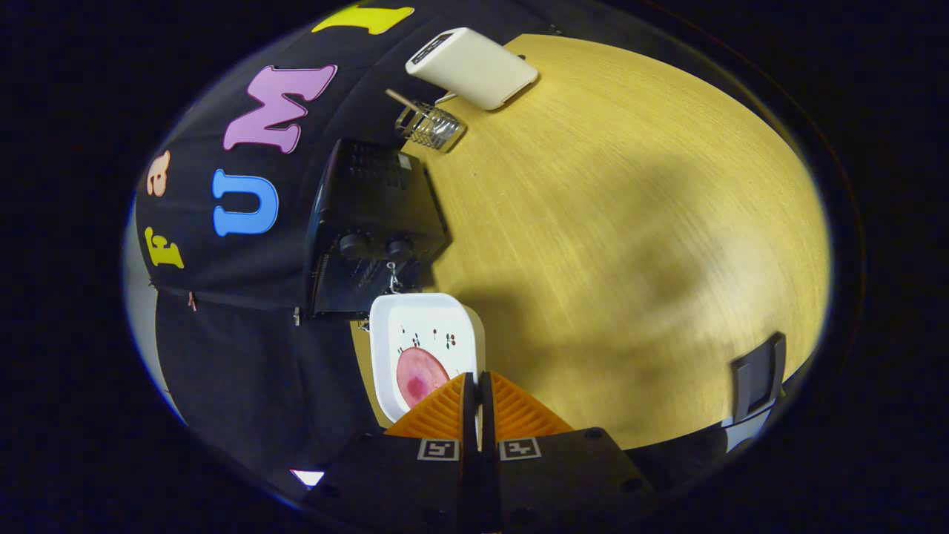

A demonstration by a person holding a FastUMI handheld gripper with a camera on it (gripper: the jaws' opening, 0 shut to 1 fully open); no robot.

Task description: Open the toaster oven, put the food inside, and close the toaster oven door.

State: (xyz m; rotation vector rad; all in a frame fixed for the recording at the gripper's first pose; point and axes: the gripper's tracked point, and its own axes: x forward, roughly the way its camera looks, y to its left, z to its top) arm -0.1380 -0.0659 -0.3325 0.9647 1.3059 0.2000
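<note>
toaster oven [371, 222] sits at the left of the wooden table [630, 245], backed against the booth wall, two knobs showing, door looks closed w/ a small ring or chain hanging at its front, though the view is too dark to be sure. just in front of it, touching or nearly so, is the white plate [426, 326] w/ a round pink slice of food [419, 374] on it, prob ham or similar. gripper [477, 393] is just beside the plate's near right corner, fingers pressed together w/ nothing visibly between them, so closed and empty afaict. further back on the table: a wire utensil holder [430, 126] and a white box-like appliance [472, 67]; a dark flat object [756, 374] lies at the table's right edge. risks from here, imo: the plate is parked right where the door would drop, so pulling the door down could shove or tip the plate and slide the food off. the ring is small, easy to miss or slip off. the food is flat and thin, hard to pinch w/o dragging the plate along.
</note>
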